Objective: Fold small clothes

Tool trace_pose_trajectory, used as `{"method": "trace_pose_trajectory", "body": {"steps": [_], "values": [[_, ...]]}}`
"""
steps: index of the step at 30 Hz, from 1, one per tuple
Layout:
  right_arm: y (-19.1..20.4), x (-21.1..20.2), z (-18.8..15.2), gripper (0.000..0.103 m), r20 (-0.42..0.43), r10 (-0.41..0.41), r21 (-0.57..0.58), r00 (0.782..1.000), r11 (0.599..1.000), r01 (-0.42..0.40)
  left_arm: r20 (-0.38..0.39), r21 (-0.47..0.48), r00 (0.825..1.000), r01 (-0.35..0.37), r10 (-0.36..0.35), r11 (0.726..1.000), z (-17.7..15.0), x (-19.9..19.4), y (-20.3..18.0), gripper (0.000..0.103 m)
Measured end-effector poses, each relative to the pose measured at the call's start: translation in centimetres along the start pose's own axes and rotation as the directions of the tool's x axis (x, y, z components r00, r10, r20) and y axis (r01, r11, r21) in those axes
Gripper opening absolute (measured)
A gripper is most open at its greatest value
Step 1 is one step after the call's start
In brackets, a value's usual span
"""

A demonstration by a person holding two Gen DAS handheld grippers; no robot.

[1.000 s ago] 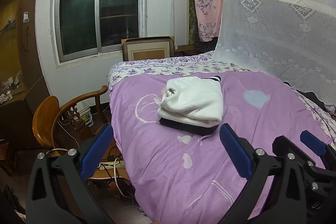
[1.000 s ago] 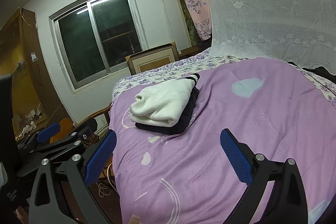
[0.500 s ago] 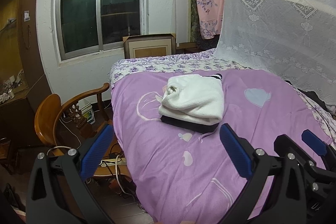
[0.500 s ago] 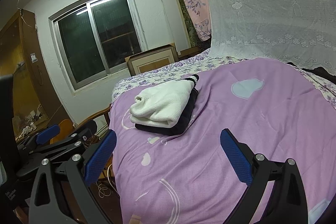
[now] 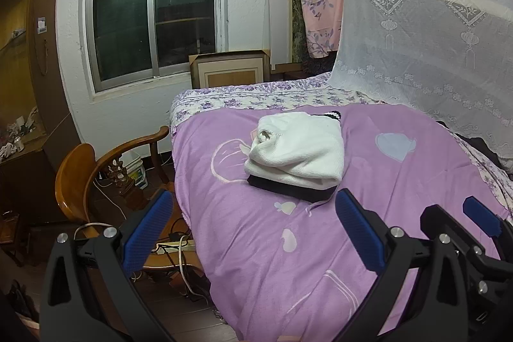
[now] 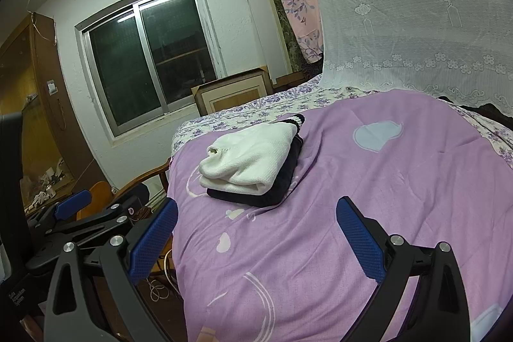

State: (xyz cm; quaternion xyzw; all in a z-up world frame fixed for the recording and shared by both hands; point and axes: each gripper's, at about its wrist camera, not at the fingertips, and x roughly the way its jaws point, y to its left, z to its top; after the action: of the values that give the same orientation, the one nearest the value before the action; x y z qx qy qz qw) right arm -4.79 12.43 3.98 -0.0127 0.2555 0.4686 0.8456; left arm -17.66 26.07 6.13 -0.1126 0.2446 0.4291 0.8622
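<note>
1. A folded white knit garment [image 5: 298, 149] is seen lying on top of a folded dark garment [image 5: 288, 191]; the two are stacked on the purple bedspread [image 5: 272, 262], toward its far left part.
2. A black-and-white striped cuff [image 6: 296, 120] is seen at the far edge of the stack.
3. The left gripper [image 5: 253, 233] is held near the close edge of the bed, its blue-padded fingers [image 5: 147, 228] spread wide apart with nothing between them; the stack is not touched.
4. The right gripper [image 6: 256, 233] is likewise held with its jaws wide apart and empty, well short of the stack.
5. In the right wrist view, the left gripper is seen at the lower left, beside the bed edge.
6. A wooden chair [image 5: 83, 181] is placed left of the bed, with cables [image 5: 179, 249] on the floor beneath it.
7. A white lace net [image 5: 433, 37] is hung over the far right of the bed, and a dark window [image 5: 154, 12] is set in the far wall.
</note>
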Motion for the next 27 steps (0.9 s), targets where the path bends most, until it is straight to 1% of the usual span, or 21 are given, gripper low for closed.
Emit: {"method": "trace_pose_trajectory", "body": {"steps": [15, 27], "values": [[-0.03, -0.29, 0.16, 0.1, 0.003, 0.004, 0.0, 1.0, 1.0, -0.004, -0.004, 0.001, 1.0, -0.006, 0.006, 1.0, 0.0, -0.1, -0.07, 0.099], [0.03, -0.29, 0.16, 0.1, 0.003, 0.003, 0.0, 1.0, 1.0, -0.003, -0.014, -0.003, 1.0, 0.006, -0.006, 1.0, -0.12, -0.07, -0.22, 0.099]]}}
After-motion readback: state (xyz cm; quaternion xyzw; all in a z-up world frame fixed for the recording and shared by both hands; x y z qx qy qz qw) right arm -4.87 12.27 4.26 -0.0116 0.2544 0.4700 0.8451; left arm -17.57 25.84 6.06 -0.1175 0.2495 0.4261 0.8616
